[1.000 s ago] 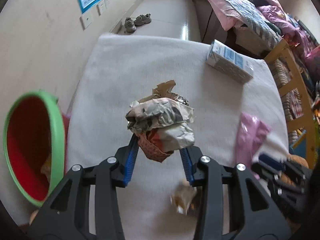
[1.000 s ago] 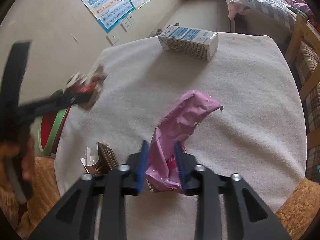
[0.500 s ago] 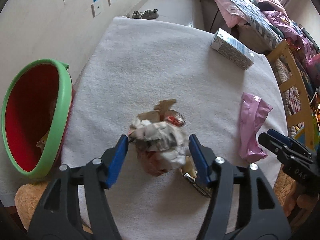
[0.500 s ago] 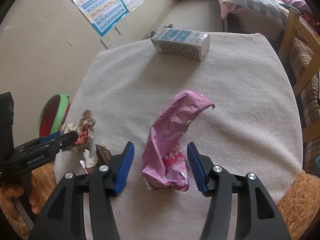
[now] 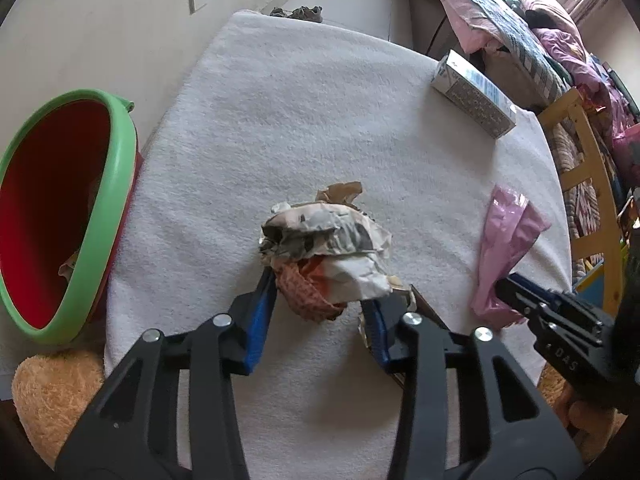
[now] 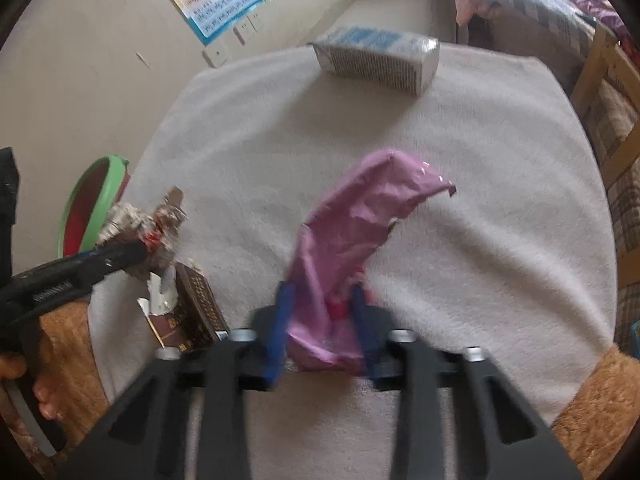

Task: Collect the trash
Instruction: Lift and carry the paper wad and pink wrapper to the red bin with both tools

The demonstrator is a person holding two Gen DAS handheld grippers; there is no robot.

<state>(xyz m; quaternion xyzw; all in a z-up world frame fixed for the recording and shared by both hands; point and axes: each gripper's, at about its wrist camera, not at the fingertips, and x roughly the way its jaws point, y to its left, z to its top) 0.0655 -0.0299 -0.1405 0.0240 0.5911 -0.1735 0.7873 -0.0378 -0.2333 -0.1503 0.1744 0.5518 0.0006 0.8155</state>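
My left gripper (image 5: 320,292) has its jaws closing, and the blue pads press on a crumpled paper wad (image 5: 328,240) just above the white towel-covered table (image 5: 300,120). In the right wrist view that wad (image 6: 132,220) shows at the left, in the left gripper's tip. My right gripper (image 6: 322,296) is closing too, its pads squeezing the lower end of a pink wrapper (image 6: 360,216), which stands up from the table. The pink wrapper (image 5: 508,248) also appears at the right of the left wrist view. A red bin with a green rim (image 5: 60,216) stands off the table's left edge.
A brown wrapper box (image 6: 192,308) lies near the front edge between the grippers. A blue-and-white carton (image 6: 376,60) lies at the far side. A wooden chair (image 5: 588,168) and a bed stand to the right. A hand (image 6: 44,392) holds the left gripper.
Half a second ago both grippers stood wider around their items. Now both have closed again, the left on the paper wad, the right on the pink wrapper.
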